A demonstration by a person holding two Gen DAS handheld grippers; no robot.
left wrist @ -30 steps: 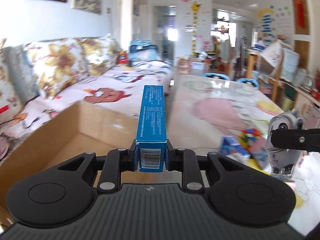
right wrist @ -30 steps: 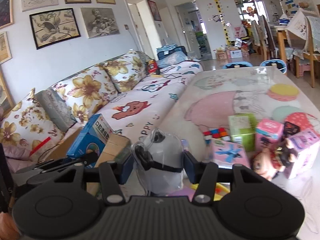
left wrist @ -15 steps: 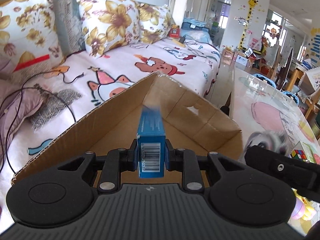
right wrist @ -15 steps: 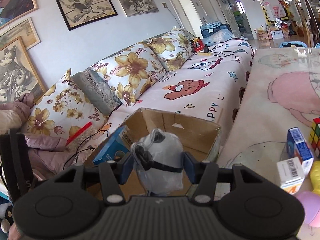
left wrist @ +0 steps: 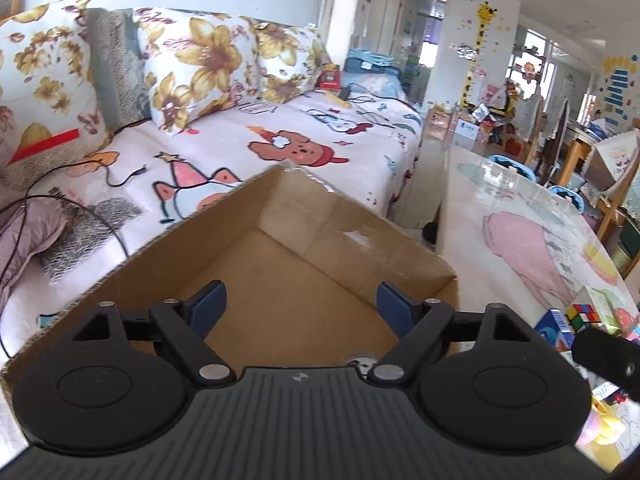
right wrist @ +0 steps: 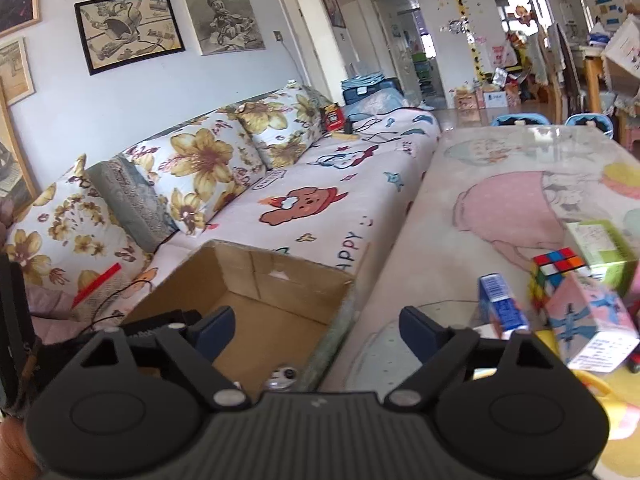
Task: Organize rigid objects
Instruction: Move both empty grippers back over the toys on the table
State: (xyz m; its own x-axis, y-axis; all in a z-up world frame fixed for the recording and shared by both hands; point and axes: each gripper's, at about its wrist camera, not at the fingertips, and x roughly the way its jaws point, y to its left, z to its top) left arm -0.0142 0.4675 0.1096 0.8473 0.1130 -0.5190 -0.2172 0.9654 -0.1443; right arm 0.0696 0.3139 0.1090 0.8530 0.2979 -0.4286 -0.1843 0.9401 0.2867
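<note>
Cardboard box below, both claws opening, empty

- The left gripper tilts downward, its jaws opening wide with nothing between them.
- The right gripper tilts downward too, jaws opening, nothing clamped between them.

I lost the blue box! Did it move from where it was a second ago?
Yes. It sat between the left gripper jaws; now they are opening with nothing between them, above the cardboard box. The blue box itself is out of sight.
</note>
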